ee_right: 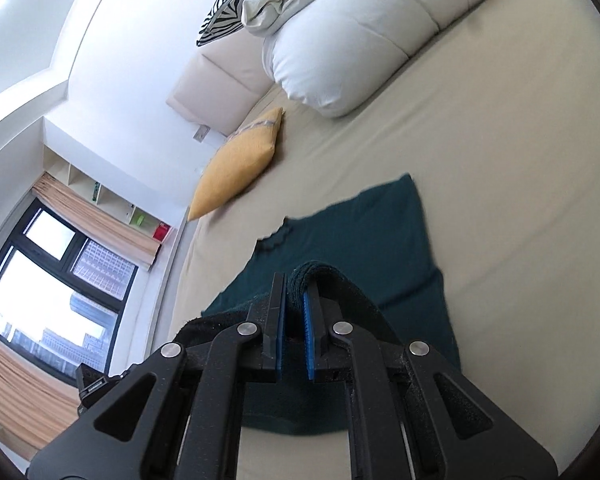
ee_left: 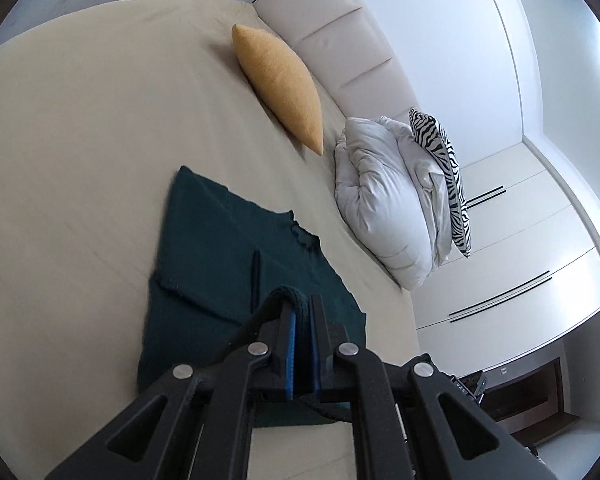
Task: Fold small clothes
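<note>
Both grips are on! The left hand-held gripper (ee_left: 303, 306) is clamped on a bunched edge of the dark green garment (ee_left: 220, 256), and the right hand-held gripper (ee_right: 295, 292) pinches another fold of it. The garment lies spread on the bed (ee_left: 80, 140), short of the yellow cushion (ee_left: 280, 84) and white duvet (ee_left: 380, 200) by the headboard edge.

Left wrist: close above bed (ee_left: 80, 140), angled down toward headboard (ee_left: 340, 40).
Right wrist: likewise, tilted toward the window (ee_right: 52, 280).
Shared: green garment (ee_left: 220, 240), yellow cushion (ee_left: 280, 84), white duvet (ee_left: 380, 200).
</note>
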Tool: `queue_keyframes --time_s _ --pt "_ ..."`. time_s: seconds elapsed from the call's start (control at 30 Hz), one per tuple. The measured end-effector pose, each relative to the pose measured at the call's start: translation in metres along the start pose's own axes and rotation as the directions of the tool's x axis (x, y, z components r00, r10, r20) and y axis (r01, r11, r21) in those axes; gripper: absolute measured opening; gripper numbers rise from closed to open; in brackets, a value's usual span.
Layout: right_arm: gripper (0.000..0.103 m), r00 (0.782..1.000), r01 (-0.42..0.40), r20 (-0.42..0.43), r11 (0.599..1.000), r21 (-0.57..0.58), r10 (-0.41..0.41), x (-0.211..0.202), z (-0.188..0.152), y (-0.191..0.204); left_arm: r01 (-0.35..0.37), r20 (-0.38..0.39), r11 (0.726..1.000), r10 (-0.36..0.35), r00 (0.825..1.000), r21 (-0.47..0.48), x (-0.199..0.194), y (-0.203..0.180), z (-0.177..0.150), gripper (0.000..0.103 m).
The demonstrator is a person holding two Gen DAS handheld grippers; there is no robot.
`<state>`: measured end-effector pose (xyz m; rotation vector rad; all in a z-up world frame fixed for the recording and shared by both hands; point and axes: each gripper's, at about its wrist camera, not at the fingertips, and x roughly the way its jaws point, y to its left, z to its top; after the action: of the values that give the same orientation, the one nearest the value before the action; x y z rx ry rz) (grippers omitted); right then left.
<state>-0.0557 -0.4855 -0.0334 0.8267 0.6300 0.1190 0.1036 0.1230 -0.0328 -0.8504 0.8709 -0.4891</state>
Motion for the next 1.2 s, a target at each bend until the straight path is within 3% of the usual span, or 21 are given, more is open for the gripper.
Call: queue_keyframes --time_s 0.27,0.67,0.7,0.73,0.8,0.87,0.9,0.93,0.97,1.1,1.2 --pt "0.006 0.996 0.074 0.050 0.997 0.012 -0.074 0.073 0.053 -0.012 -0.050 0.010 0.997 0.050 0.999 -0.055 0.065 0.022 0.056 0.006" --pt "0.007 0.978 0.207 0.002 0.975 0.076 -0.208 0.193 0.093 -0.058 -0.184 -0.022 0.978 0.183 0.983 -0.095 0.146 0.074 0.100 0.008" --pt "0.010 0.975 0.221 -0.011 0.972 0.079 -0.221 0.201 0.095 -0.062 -0.203 -0.028 0.974 0.201 0.979 -0.100 0.151 0.080 0.102 0.013" --pt "0.010 0.969 0.249 -0.025 0.965 0.083 -0.248 0.211 0.097 -0.067 -0.216 -0.038 0.971 0.213 0.976 -0.101 0.155 0.085 0.103 0.026" --pt "0.011 0.959 0.279 -0.062 0.957 0.083 -0.275 0.227 0.097 -0.076 -0.213 -0.045 0.971 0.209 0.977 -0.105 0.158 0.091 0.105 0.036" --pt "0.020 0.957 0.289 -0.052 0.955 0.071 -0.286 0.233 0.095 -0.081 -0.219 -0.028 0.972 0.217 0.976 -0.087 0.151 0.089 0.105 0.047" --pt "0.033 0.956 0.294 -0.030 0.954 0.062 -0.292 0.231 0.093 -0.081 -0.221 -0.015 0.972 0.220 0.975 -0.084 0.147 0.087 0.105 0.050" --pt "0.055 0.953 0.303 -0.007 0.952 0.054 -0.303 0.228 0.092 -0.081 -0.223 -0.003 0.971 0.224 0.975 -0.080 0.142 0.084 0.104 0.050" --pt "0.060 0.950 0.311 0.023 0.949 0.056 -0.313 0.223 0.091 -0.080 -0.224 0.010 0.972 0.225 0.974 -0.076 0.136 0.080 0.102 0.050" --pt "0.061 0.947 0.317 0.046 0.948 0.034 -0.318 0.212 0.092 -0.072 -0.240 0.072 0.970 0.242 0.967 -0.036 0.114 0.064 0.095 0.050" --pt "0.062 0.953 0.301 0.052 0.953 -0.032 -0.299 0.206 0.087 -0.054 -0.267 0.111 0.963 0.261 0.959 0.046 0.111 0.043 0.085 0.051"
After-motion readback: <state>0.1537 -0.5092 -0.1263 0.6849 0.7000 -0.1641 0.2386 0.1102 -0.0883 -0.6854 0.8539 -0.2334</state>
